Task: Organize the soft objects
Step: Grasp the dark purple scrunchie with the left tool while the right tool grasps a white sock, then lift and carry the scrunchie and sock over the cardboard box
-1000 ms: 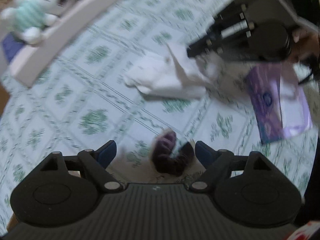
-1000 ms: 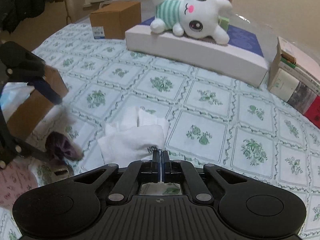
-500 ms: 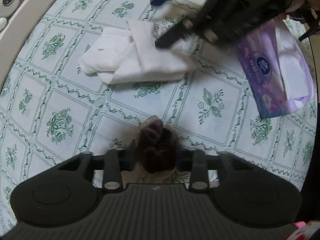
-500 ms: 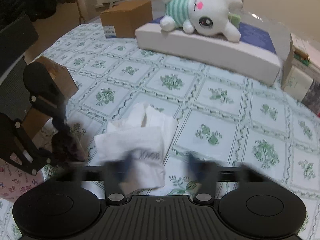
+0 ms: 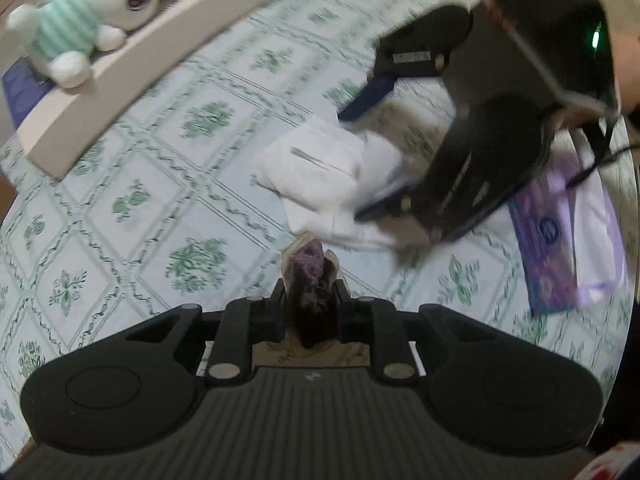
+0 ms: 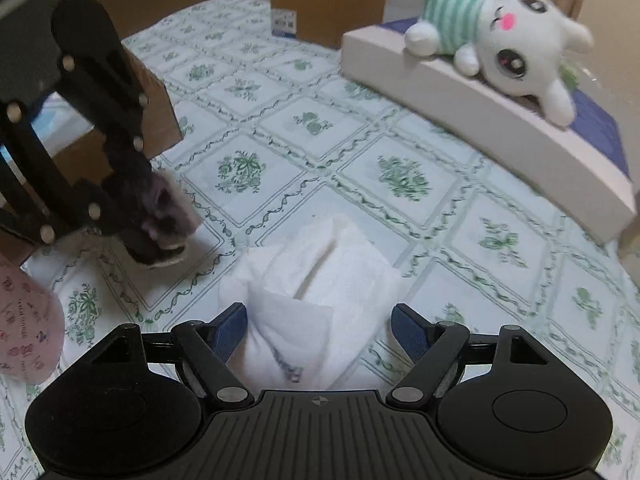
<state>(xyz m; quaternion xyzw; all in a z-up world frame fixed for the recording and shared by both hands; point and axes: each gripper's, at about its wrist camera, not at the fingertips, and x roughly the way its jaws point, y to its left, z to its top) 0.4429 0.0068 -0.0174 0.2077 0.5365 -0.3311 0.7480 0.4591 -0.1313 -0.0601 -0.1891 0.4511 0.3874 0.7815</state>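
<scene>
On the tabletop [image 6: 404,176] with the green-flower checked cloth, the left tongs [image 5: 311,300] are closing in on a dark purple fuzzy sock [image 5: 310,288], which is sitting squeezed between the two fingers with its fluffy tip poking out in front. From the right wrist view the same sock [image 6: 160,216] is showing at the left, pinched in the left tongs [image 6: 138,216] and hanging just over the cloth.

The right tongs [image 6: 320,334] are standing wide open, one blue pad on each side of a folded white sock bundle [image 6: 320,292] that's lying flat on the tabletop. The pads aren't pressing on it. The left wrist view is catching the right tongs [image 5: 352,164] too, a bit blurry, hovering over the white bundle [image 5: 320,176].

Further back, a white plush bunny [image 6: 504,40] in a green striped shirt is lying on top of a long pale box [image 6: 472,112]. A brown cardboard box [image 6: 328,4] is sitting at the far side, and a purple tissue pack [image 5: 560,232] is lying near the white bundle, off to the right. A pink patterned thing [image 6: 28,332] is peeking in at the lower left of the right wrist view, can't tell what it is.
</scene>
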